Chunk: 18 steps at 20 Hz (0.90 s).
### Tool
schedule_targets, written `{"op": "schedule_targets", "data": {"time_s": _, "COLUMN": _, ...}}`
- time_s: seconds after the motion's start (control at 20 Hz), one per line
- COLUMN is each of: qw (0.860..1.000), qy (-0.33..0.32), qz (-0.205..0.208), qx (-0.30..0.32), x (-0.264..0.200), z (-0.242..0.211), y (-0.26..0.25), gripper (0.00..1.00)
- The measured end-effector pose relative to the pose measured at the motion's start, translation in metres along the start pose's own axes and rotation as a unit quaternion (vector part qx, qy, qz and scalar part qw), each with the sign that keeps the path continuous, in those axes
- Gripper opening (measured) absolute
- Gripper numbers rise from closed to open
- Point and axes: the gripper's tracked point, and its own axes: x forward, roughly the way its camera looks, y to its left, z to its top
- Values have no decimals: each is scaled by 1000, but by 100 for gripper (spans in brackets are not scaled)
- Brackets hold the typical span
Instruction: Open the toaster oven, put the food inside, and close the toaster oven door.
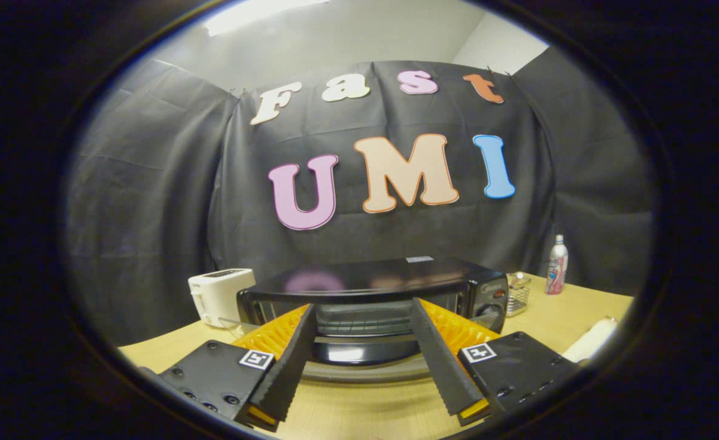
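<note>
**Oven door down, tool spread wide before it**

While the black toaster oven (378, 287) sits on the wooden table (365, 415) against the dark cloth wall, its glass door (359, 357) is dropped open toward the tool, lying nearly flat with the handle at the near edge. Inside, a wire rack (362, 318) shows across the lit opening. Two knobs sit on the oven's right-hand panel. No part of the inside that I can see holds any food, though the fingers hide the sides.

Just short of the door, the tool (362, 315) stands with its two dark ribbed fingers (292, 360) spread wide, nothing between them but the view of the oven mouth. The fingers angle inward toward the opening, with orange ribbed parts behind each one.

To the left of the oven, a white toaster (216, 293) stands close beside it. To the right, a small clear jar (518, 293) sits near the oven's corner, and farther off a spray bottle (557, 266) stands upright by the cloth. Something white and rolled (592, 339) lies at the table's right edge; I cannot tell what it is.
</note>
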Motion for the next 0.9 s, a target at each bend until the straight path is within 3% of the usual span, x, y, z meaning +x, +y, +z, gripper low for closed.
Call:
{"op": "schedule_targets", "data": {"time_s": 0.45, "qw": 992, "qy": 125, "qz": 30, "qx": 5, "x": -60, "z": -60, "y": -6, "gripper": 96}}
{"op": "schedule_targets", "data": {"time_s": 0.9, "qw": 962, "qy": 270, "qz": 29, "qx": 21, "x": -69, "z": -141, "y": -19, "gripper": 91}}
